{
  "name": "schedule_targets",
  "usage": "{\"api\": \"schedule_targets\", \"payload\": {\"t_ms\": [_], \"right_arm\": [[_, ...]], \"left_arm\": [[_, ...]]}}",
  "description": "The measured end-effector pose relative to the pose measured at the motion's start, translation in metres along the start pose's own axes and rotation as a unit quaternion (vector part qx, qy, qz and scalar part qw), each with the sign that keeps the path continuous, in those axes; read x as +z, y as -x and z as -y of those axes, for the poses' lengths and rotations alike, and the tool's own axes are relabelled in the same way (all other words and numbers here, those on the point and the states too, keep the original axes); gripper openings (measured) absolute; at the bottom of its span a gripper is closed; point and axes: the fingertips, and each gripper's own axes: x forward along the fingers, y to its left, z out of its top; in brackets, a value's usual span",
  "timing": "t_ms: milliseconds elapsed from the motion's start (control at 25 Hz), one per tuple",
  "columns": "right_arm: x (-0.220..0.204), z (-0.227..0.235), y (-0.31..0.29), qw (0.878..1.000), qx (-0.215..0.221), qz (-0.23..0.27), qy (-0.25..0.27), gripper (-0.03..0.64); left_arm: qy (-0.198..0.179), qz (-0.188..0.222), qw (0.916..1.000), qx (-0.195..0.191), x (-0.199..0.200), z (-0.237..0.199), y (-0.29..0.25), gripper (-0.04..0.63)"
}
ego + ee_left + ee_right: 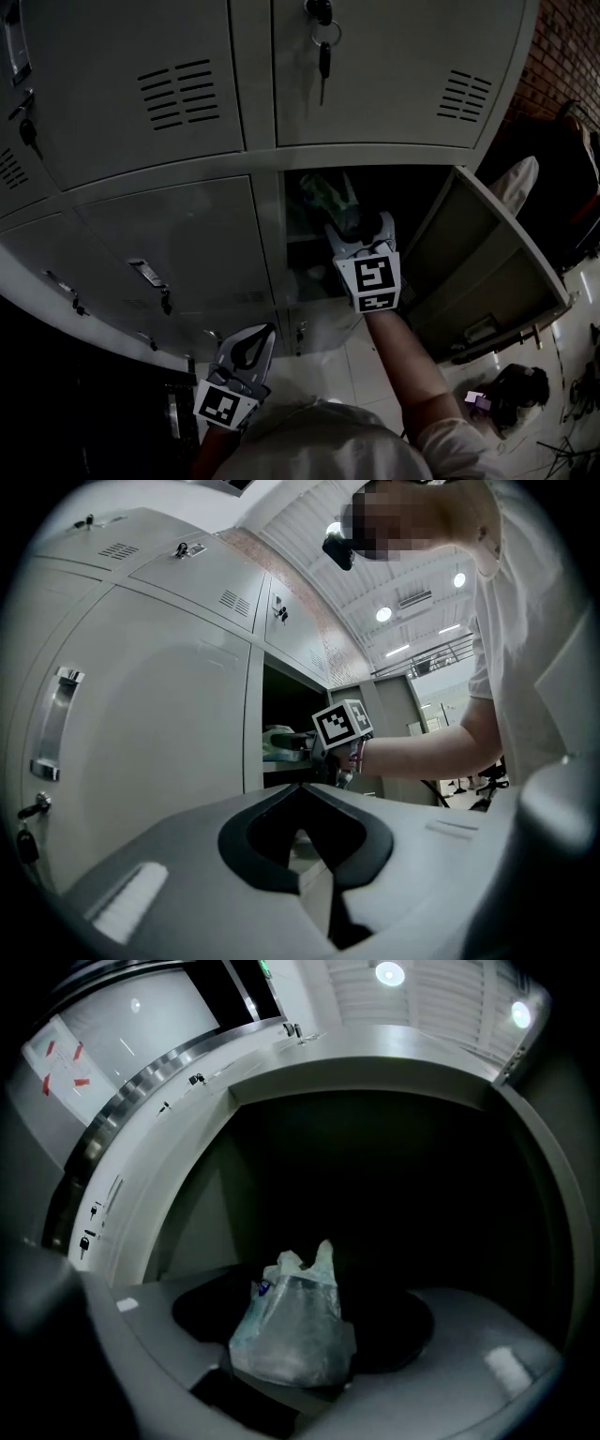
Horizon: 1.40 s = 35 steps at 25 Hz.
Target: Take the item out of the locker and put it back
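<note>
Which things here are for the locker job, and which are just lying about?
For the job:
plastic bag
open locker and its door
right gripper, jaws apart around the bag

Just there:
left gripper, shut and empty
keys in the upper door
closed lockers

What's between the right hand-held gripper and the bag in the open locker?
Nothing. The right gripper view shows the plastic bag standing directly between the open jaws of the right hand-held gripper, with no other thing between.
</note>
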Motion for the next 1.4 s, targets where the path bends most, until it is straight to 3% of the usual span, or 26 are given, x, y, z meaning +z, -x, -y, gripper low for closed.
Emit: {"api": "schedule_targets", "payload": {"t_ms": [120, 240, 280, 400, 640, 920, 1200, 1400], "right_arm": [[0.017, 0.005, 0.012, 0.999, -0.011, 0.033, -0.019, 0.361], [0.043, 0.003, 0.051, 0.996, -0.012, 0.074, -0.047, 0.352], [0.048, -0.004, 0.067, 0.995, -0.004, 0.083, -0.052, 0.288], [0.041, -0.033, 0.113, 0.995, 0.021, 0.082, -0.047, 0.000], [0.001, -0.088, 0.193, 0.997, 0.025, 0.036, -0.063, 0.000], [-0.033, -0.127, 0.282, 0.994, 0.043, -0.020, -0.096, 0.000], [-0.009, -0.144, 0.403, 0.991, 0.078, -0.002, -0.110, 0.000], [0.008, -0.155, 0.487, 0.989, 0.097, 0.002, -0.107, 0.000]], "left_arm": [[-0.001, -0.001, 1.0000, -0.001, 0.000, -0.003, 0.002, -0.021], [0.010, -0.015, 0.9998, -0.008, -0.003, -0.002, 0.010, -0.021], [0.012, -0.016, 0.9998, -0.009, -0.003, -0.003, 0.013, -0.021], [0.019, -0.008, 0.9998, -0.003, -0.004, -0.008, 0.024, -0.021], [0.028, -0.006, 0.9994, -0.020, -0.013, 0.016, 0.049, -0.021], [0.021, -0.005, 0.9996, -0.018, -0.018, 0.090, 0.089, -0.021], [0.041, 0.011, 0.9991, 0.006, -0.005, 0.203, 0.145, -0.021], [0.019, 0.010, 0.9995, 0.023, 0.008, 0.284, 0.188, -0.021]]}}
